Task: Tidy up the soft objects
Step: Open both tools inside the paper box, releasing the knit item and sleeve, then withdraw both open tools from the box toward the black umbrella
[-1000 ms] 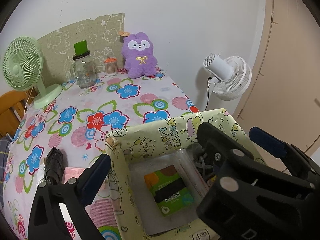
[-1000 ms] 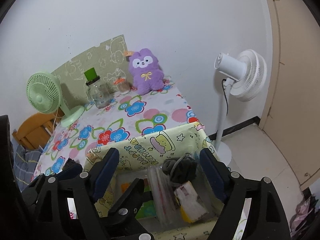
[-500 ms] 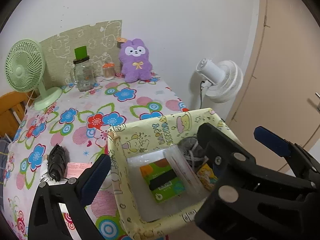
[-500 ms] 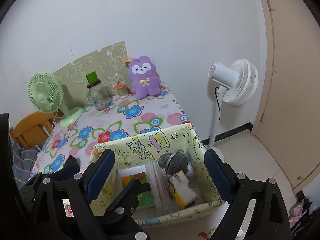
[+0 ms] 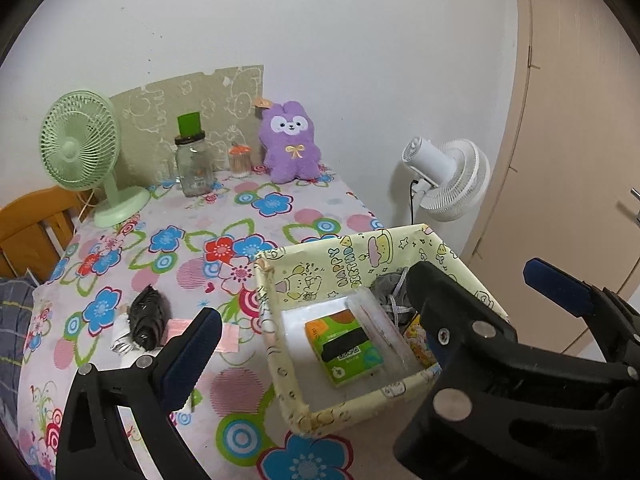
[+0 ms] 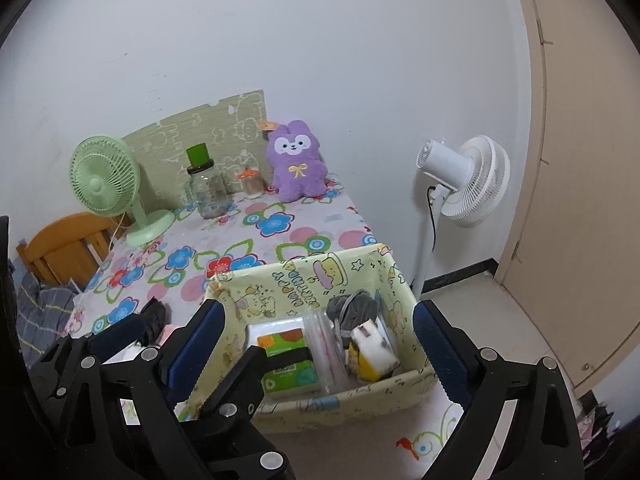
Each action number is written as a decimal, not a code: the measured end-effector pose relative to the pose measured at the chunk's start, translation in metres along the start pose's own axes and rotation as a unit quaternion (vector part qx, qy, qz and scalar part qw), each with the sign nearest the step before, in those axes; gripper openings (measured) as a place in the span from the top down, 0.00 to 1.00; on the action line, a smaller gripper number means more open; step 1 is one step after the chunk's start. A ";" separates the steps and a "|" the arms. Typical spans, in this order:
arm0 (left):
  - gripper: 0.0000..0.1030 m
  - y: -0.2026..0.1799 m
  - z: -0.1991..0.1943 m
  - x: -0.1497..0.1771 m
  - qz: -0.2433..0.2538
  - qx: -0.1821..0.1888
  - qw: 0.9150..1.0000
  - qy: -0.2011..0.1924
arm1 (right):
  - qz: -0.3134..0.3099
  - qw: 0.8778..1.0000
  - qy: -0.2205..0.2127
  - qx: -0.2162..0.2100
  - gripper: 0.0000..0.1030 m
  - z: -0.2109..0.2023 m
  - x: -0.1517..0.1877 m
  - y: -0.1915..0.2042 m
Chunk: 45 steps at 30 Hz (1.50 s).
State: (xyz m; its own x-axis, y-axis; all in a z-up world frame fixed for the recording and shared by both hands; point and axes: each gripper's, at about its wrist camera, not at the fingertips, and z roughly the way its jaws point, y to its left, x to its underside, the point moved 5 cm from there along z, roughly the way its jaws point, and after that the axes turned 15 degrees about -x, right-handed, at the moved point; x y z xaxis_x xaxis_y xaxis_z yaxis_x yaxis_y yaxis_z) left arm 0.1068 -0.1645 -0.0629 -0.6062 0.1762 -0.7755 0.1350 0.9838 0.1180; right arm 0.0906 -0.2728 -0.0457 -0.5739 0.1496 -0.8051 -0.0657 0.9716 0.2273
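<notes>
Mostly done: box (image 6: 320,280) holds several items, both grippers (image 6: 316,344) (image 5: 368,300) spread empty, dark bundle (image 5: 148,316) left on table (image 5: 224,216).

Both wrist views look down along their tongs, close above the yellow cartoon-printed storage box (image 5: 348,268) (image 6: 320,276), sharing the floral-clothed counter (image 5: 192,240) (image 6: 240,248).
</notes>
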 end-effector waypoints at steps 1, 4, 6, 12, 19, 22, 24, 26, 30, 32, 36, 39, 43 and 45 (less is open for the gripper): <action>0.00 0.002 -0.002 0.001 0.000 0.003 1.000 0.000 | -0.001 1.000 -0.001 0.000 0.06 -0.002 0.001 0.002; 0.00 0.006 -0.009 0.005 -0.001 0.022 1.000 0.001 | -0.003 1.000 -0.005 -0.004 0.05 -0.008 0.004 0.010; 0.00 0.009 -0.013 0.007 -0.003 0.025 1.000 -0.004 | -0.007 1.000 -0.007 -0.001 0.01 -0.013 0.005 0.016; 0.00 0.018 -0.023 0.011 0.000 0.008 1.000 -0.014 | -0.025 1.000 -0.013 0.012 0.00 -0.022 0.009 0.029; 0.00 0.034 -0.028 0.022 0.003 -0.010 1.000 -0.011 | -0.037 0.999 -0.009 0.021 0.00 -0.024 0.018 0.044; 0.00 0.040 -0.029 0.026 0.005 -0.019 1.000 -0.011 | -0.042 0.999 -0.006 0.025 0.00 -0.024 0.022 0.050; 0.00 0.045 -0.030 0.029 0.006 -0.023 1.000 -0.010 | -0.046 0.999 -0.004 0.028 0.00 -0.024 0.025 0.055; 0.00 0.049 -0.030 0.032 0.007 -0.025 1.000 -0.009 | -0.049 0.998 0.000 0.026 0.00 -0.023 0.028 0.060; 0.00 0.058 -0.032 0.038 0.004 -0.032 0.999 -0.010 | -0.052 0.998 0.007 0.017 0.00 -0.020 0.033 0.069; 0.00 0.064 -0.032 0.041 0.002 -0.042 0.999 -0.015 | -0.058 0.998 0.011 0.016 0.00 -0.018 0.036 0.074; 0.00 0.075 -0.031 0.046 -0.004 -0.058 0.998 -0.019 | -0.055 0.998 0.019 0.008 0.00 -0.012 0.043 0.082; 0.00 0.082 -0.029 0.051 -0.005 -0.055 0.998 -0.012 | -0.057 0.998 0.019 0.005 0.00 -0.010 0.046 0.088; 0.00 0.093 -0.030 0.057 -0.007 -0.068 0.997 -0.018 | -0.064 0.998 0.001 0.018 0.00 -0.011 0.050 0.096; 0.00 0.098 -0.029 0.060 -0.006 -0.063 0.998 -0.018 | -0.072 0.997 0.002 0.018 0.00 -0.009 0.052 0.101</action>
State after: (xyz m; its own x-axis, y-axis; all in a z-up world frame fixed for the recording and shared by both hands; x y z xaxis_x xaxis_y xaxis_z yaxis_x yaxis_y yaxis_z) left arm 0.0614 -0.0567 -0.0798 -0.5779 0.1646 -0.7993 0.0266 0.9827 0.1832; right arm 0.0469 -0.1686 -0.0601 -0.5640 0.0079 -0.8257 -0.1178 0.9890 0.0899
